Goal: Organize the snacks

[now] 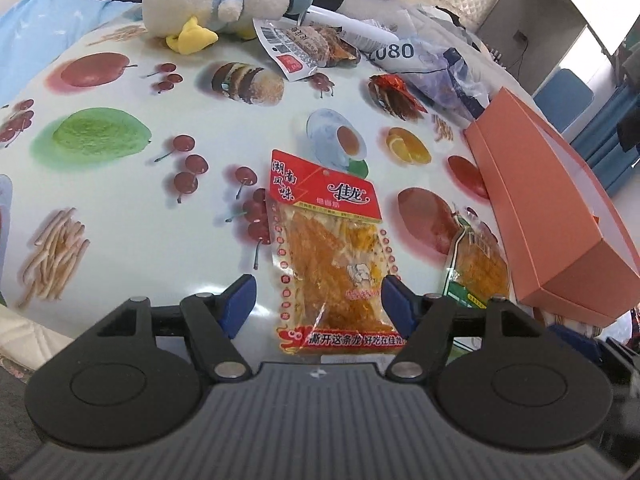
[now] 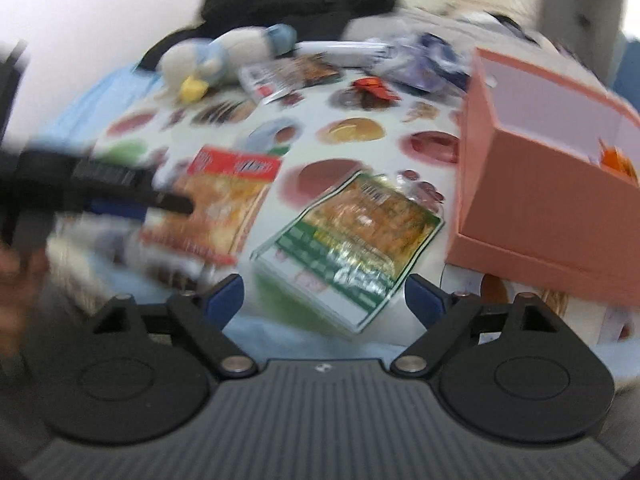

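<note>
A red-topped snack packet point(image 1: 328, 256) lies flat on the fruit-print tablecloth point(image 1: 120, 184). My left gripper point(image 1: 318, 300) is open, its blue fingers either side of the packet's lower half, apart from it. A green-edged snack packet point(image 1: 478, 268) lies to its right beside the open orange box point(image 1: 560, 216). In the blurred right wrist view my right gripper point(image 2: 324, 296) is open over the green packet point(image 2: 352, 240), with the red packet point(image 2: 216, 204) and the left gripper point(image 2: 120, 188) at left. The orange box point(image 2: 532, 184) holds something orange at its right end.
Further back lie a clear-and-red packet point(image 1: 296, 46), a small red wrapper point(image 1: 394, 94), a crumpled plastic bag point(image 1: 444, 68) and a plush duck point(image 1: 216, 4). Dark clothing lies behind them. The table edge is near at the bottom left.
</note>
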Demonstrator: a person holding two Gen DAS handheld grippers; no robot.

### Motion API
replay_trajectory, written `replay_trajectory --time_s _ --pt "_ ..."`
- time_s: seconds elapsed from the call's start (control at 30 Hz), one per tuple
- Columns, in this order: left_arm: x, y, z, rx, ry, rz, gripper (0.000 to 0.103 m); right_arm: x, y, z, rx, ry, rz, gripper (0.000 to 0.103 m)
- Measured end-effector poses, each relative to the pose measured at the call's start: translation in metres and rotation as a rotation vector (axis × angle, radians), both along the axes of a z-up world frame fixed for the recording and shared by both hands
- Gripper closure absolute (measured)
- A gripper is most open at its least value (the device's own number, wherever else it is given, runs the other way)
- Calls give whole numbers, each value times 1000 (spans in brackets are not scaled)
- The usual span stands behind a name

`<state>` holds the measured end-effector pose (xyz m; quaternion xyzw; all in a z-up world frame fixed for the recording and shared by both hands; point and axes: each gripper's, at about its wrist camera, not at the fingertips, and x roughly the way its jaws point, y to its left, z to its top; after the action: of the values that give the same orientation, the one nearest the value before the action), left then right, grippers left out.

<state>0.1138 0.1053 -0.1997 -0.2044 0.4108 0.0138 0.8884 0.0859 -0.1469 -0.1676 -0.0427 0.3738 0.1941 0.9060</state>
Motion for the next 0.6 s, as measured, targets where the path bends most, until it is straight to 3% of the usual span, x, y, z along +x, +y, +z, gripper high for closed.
replay_trajectory --time_s 0.23,0.37,0.53,0.6 --pt "0 -3 0 4 -21 2 31 49 3 -16 121 53 -277 14" --pt "-1 -1 -2 4 -20 10 31 68 8 -30 118 78 -410 14" --pt "-2 -2 -2 3 -21 14 31 76 18 -38 83 55 -440 14" --pt "-2 -2 -2 6 -19 14 31 78 26 -39 19 45 -412 14"
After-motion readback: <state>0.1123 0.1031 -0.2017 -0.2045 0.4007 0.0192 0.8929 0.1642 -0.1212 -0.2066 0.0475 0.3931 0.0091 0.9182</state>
